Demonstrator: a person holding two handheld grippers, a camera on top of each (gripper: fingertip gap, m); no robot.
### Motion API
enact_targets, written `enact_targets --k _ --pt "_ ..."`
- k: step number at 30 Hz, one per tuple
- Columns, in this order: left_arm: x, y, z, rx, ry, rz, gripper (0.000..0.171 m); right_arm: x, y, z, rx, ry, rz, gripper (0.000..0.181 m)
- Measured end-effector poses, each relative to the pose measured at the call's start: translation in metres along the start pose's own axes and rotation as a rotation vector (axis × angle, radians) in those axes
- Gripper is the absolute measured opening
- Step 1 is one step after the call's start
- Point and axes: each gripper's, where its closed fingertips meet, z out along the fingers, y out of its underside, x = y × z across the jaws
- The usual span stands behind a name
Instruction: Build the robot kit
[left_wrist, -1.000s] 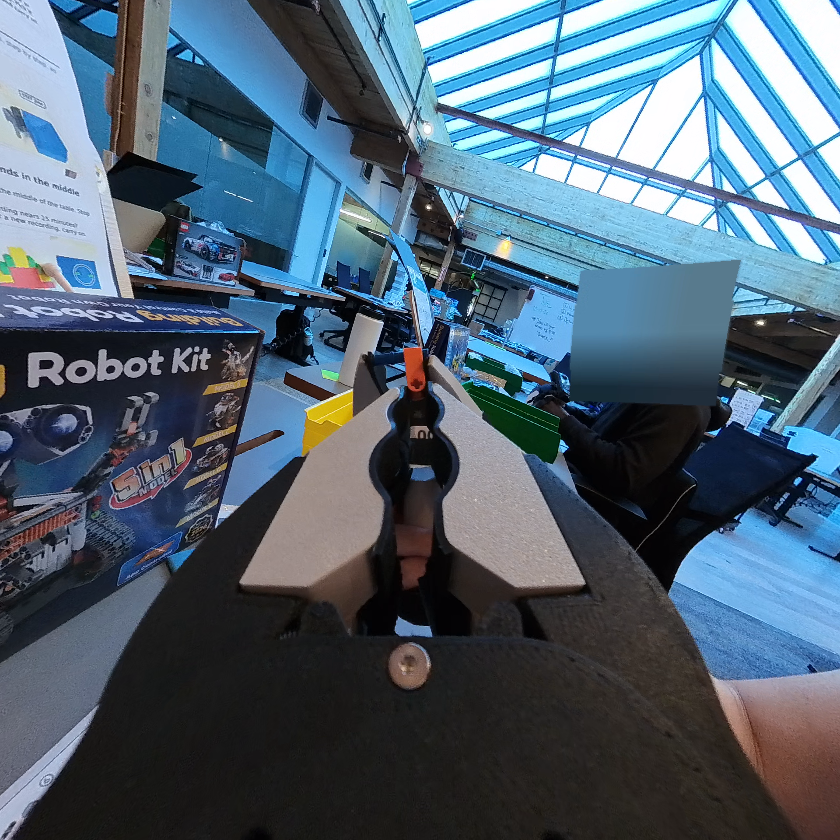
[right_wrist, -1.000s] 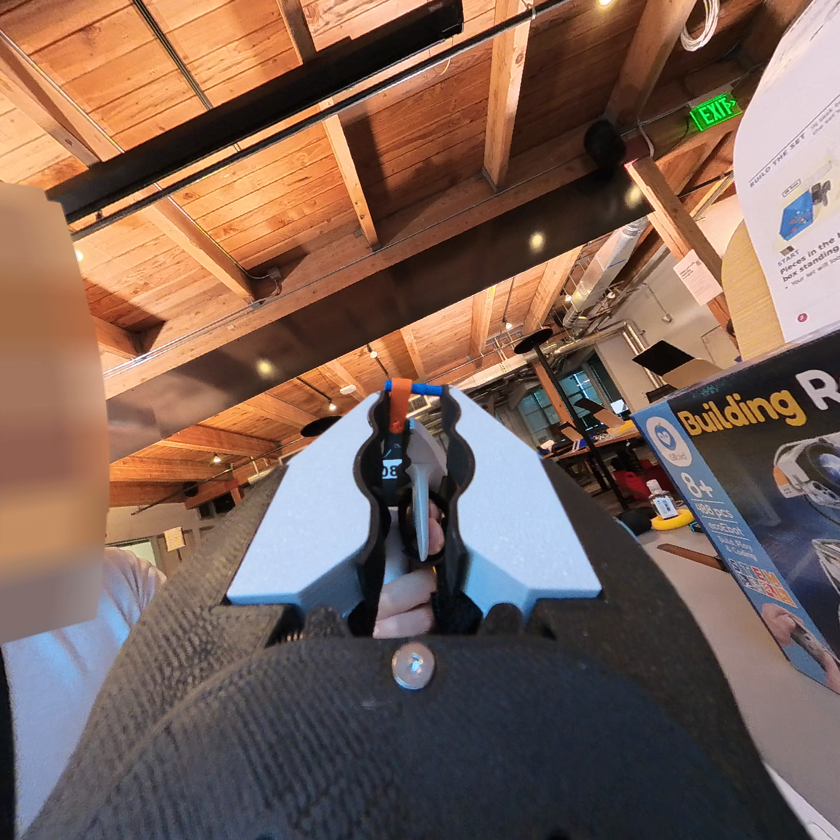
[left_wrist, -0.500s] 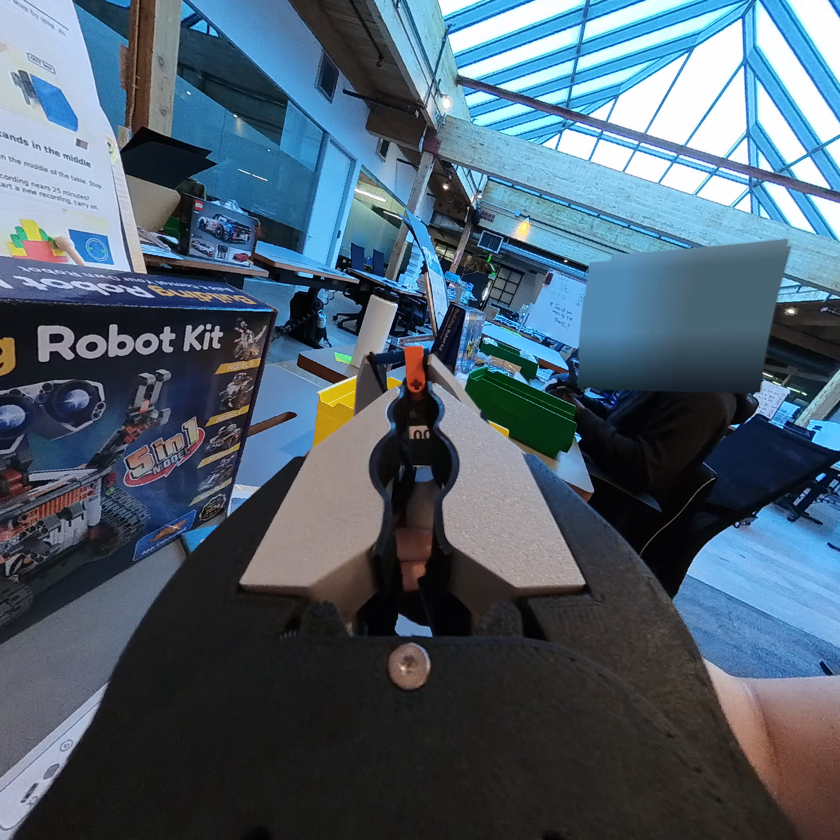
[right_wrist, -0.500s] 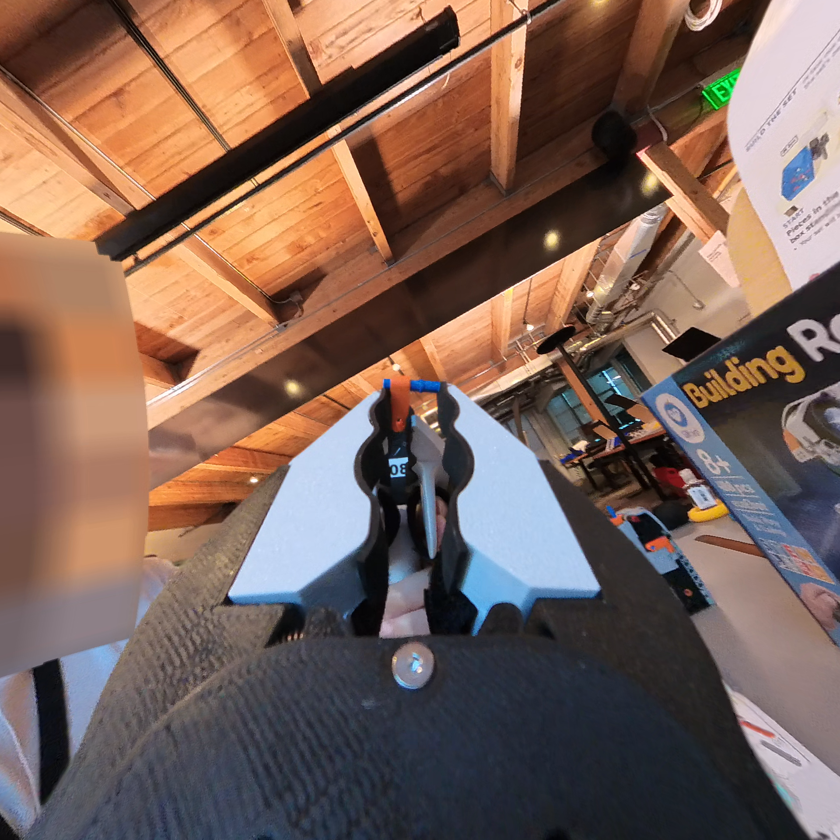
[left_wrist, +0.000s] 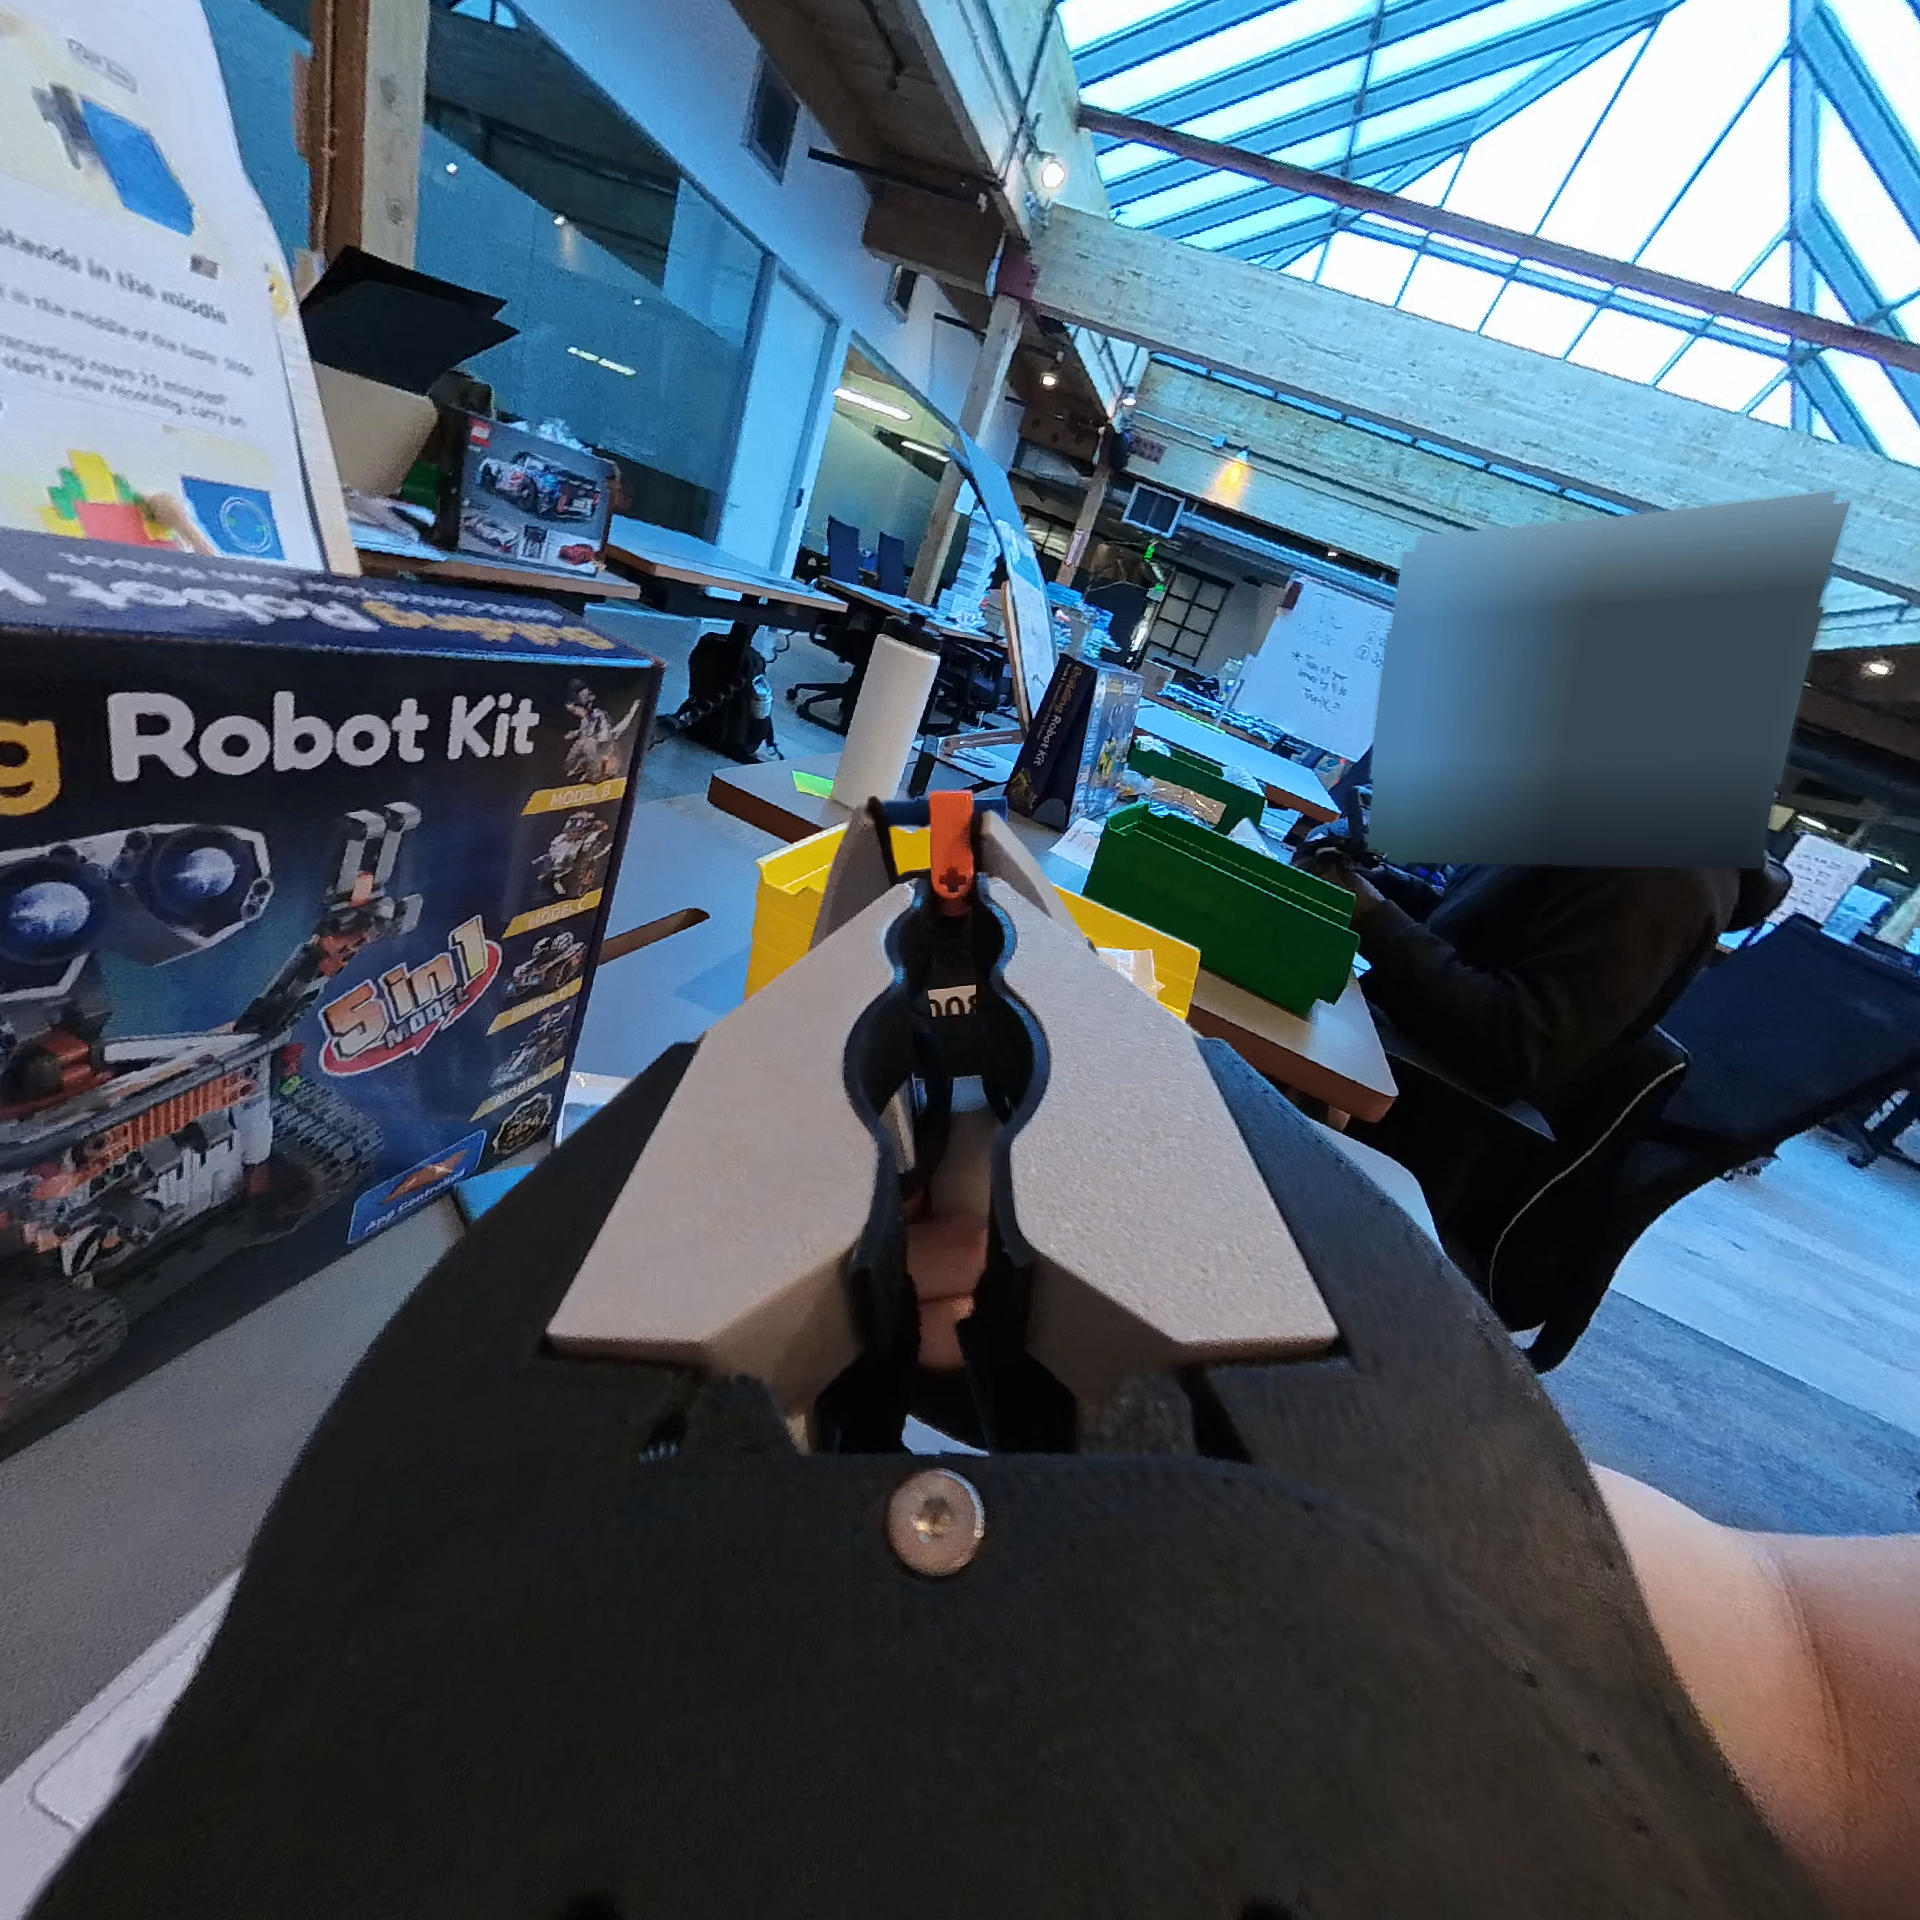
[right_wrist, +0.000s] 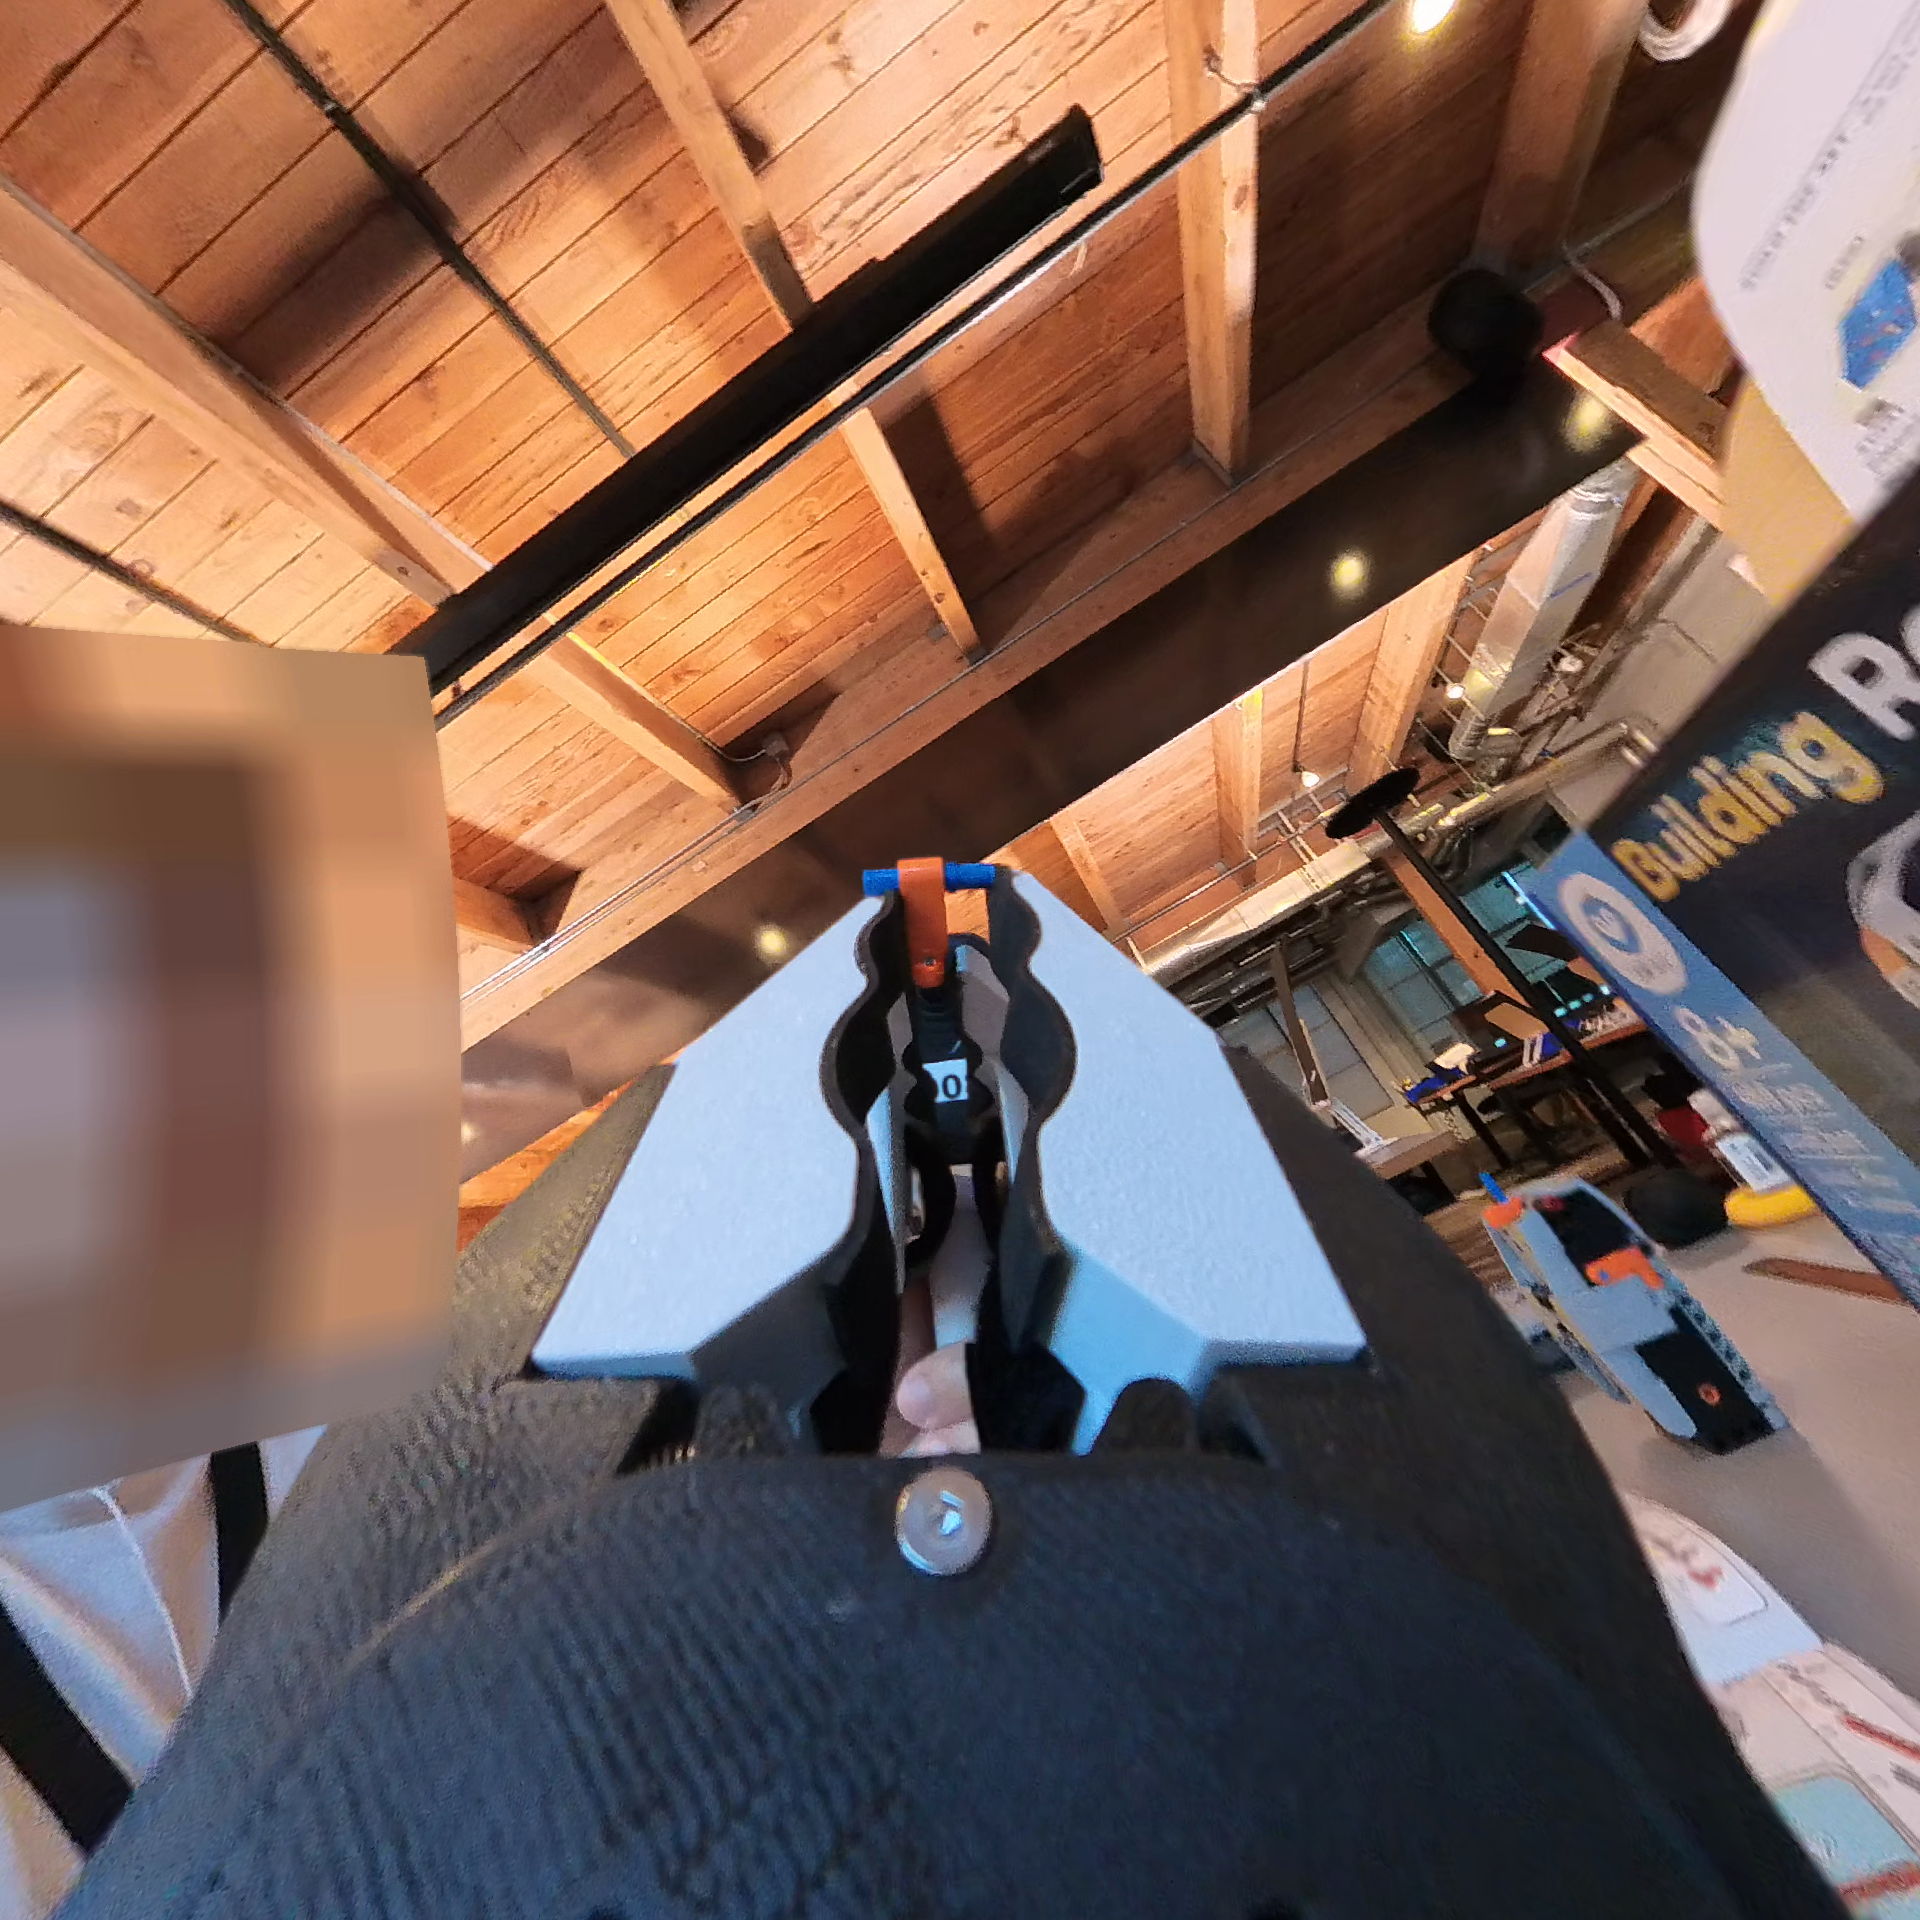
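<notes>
Left gripper: fingers are pressed together on a small orange piece with a blue pin across it, pinched at the very tips.
Long axis, left: the orange piece is seen standing along the line of the fingers, with the pin set crosswise.
Right gripper: fingers are drawn close on an orange connector threaded on a blue pin; the pin is laid across the tips, both ends sticking out.
Landmark: a dark blue kit box is stood upright on the grey table.
Left gripper relative to box: held to the right of the printed front, raised off the table, not touching.
Right gripper relative to box: held to the left of the box and tilted toward the wooden ceiling.
Beside the box: a grey, black and orange built model is set on the table near its lower edge.
Beyond the box: a yellow bin and a green bin are placed on a farther table.
Nearer gripper: it cannot be told.
</notes>
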Motion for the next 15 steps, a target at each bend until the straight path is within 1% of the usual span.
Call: enact_targets --k 3,7,10,15 --pt "0.022 -0.009 -0.001 0.026 0.072 0.119 0.004 -0.025 -0.001 0.009 -0.035 -0.107 -0.035 0.016" --pt "0.053 -0.015 -0.002 0.000 0.075 0.357 0.005 -0.059 0.001 0.014 -0.144 -0.178 -0.194 0.016" --pt "0.075 -0.022 -0.002 0.031 0.102 0.396 0.004 -0.082 0.001 0.019 -0.172 -0.216 -0.298 0.016" --pt "0.097 -0.030 -0.006 0.058 0.116 0.463 0.005 -0.105 0.003 0.026 -0.200 -0.283 -0.302 0.016"
